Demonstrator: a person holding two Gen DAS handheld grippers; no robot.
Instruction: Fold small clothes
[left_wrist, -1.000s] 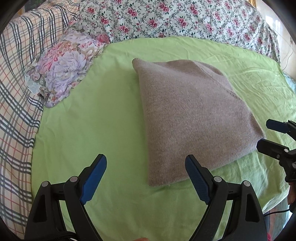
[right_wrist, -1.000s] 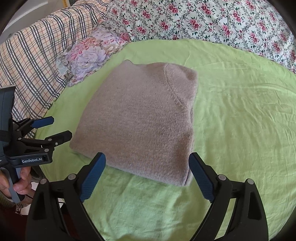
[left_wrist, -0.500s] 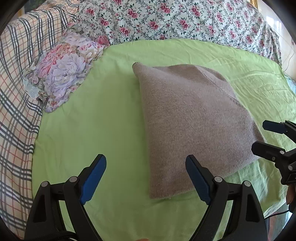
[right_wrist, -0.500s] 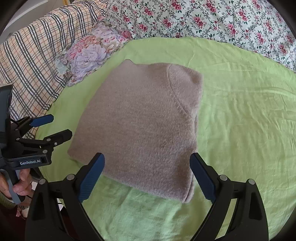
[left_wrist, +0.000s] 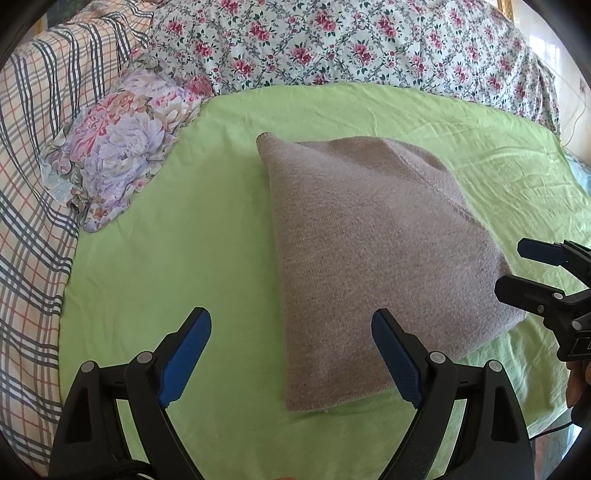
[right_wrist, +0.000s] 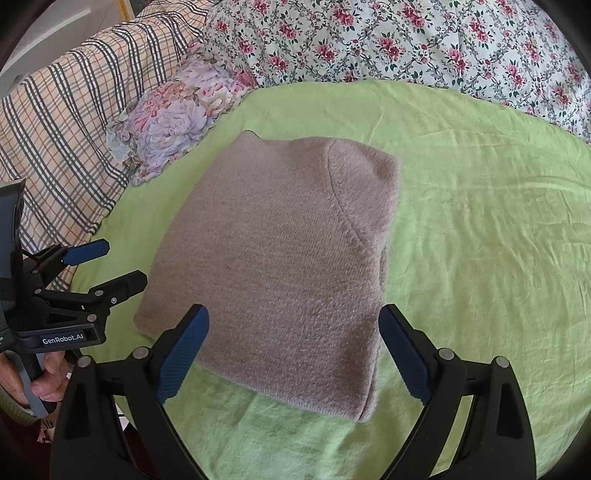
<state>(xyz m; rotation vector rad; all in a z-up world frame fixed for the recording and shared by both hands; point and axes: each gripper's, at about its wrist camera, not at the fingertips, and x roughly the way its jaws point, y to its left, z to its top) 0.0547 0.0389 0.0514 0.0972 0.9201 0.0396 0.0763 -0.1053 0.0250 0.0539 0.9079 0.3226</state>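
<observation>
Both tongs were released and empty. The left black, blue-padded gripper (left_wrist: 291, 350) straddled the near left corner of the folded taupe knitted sweater (left_wrist: 369, 251); the right gripper (right_wrist: 293, 349) bracketed its near edge, apparently for another fold. The sweater lay ahead on the green bedsheet (right_wrist: 480, 221), long axis running away toward the flowered quilt (right_wrist: 406, 37).

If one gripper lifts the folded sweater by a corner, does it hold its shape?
Probably not. The sweater is soft fuzzy knit, folded in layers, so it would likely droop and unfold. It looks thick, so likely fairly heavy for a single pinch. The fuzzy surface should grip well, not slip.
</observation>
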